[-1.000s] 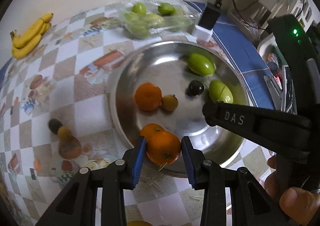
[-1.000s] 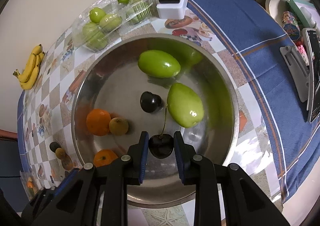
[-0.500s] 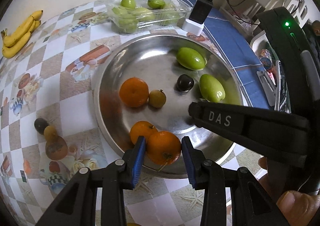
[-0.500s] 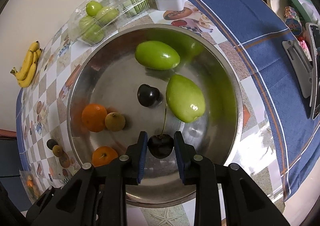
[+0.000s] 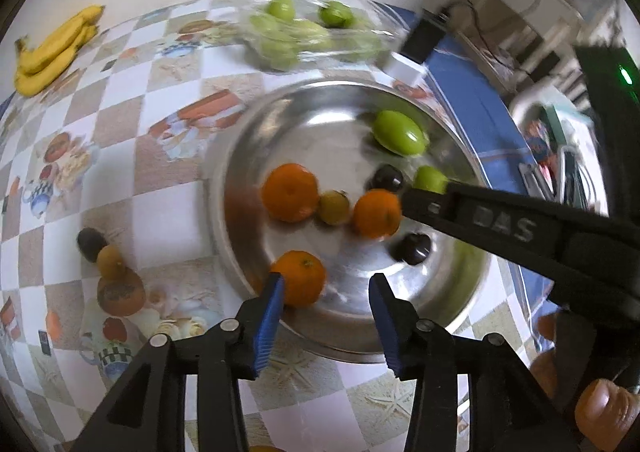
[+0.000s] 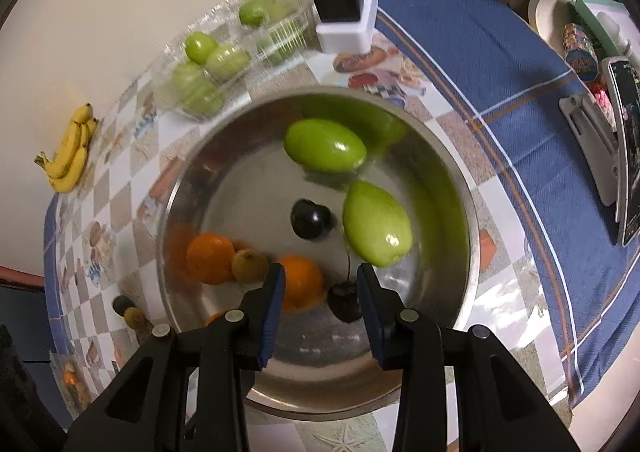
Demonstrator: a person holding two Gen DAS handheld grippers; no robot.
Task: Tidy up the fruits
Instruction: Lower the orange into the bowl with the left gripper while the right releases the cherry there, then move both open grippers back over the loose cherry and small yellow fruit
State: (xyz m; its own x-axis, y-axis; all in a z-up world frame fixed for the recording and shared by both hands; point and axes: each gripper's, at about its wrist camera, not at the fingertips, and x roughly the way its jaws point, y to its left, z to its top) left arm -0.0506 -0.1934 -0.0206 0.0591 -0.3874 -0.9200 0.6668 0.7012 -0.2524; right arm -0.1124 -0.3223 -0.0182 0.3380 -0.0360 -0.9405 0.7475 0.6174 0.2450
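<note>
A steel bowl [image 5: 352, 340] [image 6: 472, 236] holds three oranges, two green fruits, two dark cherries and a small brownish fruit. My left gripper [image 5: 326, 288] is open and empty at the bowl's near rim, next to one orange [image 5: 300, 276]. Another orange [image 5: 376, 212] [image 6: 302, 282] lies mid-bowl. My right gripper [image 6: 320, 284] is open over the bowl, with a stemmed cherry [image 6: 346, 302] [image 5: 414, 248] lying between its fingers. The right gripper's arm [image 5: 520, 232] crosses the left wrist view.
Bananas [image 5: 52, 48] [image 6: 70, 156] lie at the far left by the wall. A clear box of green fruits [image 5: 304, 32] [image 6: 224, 64] and a black charger [image 6: 340, 0] stand behind the bowl. Small fruits [image 5: 100, 252] sit left of the bowl. A phone [image 6: 628, 156] lies far right.
Both grippers opened. The left let go of its orange, which now lies mid-bowl. The right let go of the cherry, which rests on the bowl floor. The left gripper pulled back slightly.
</note>
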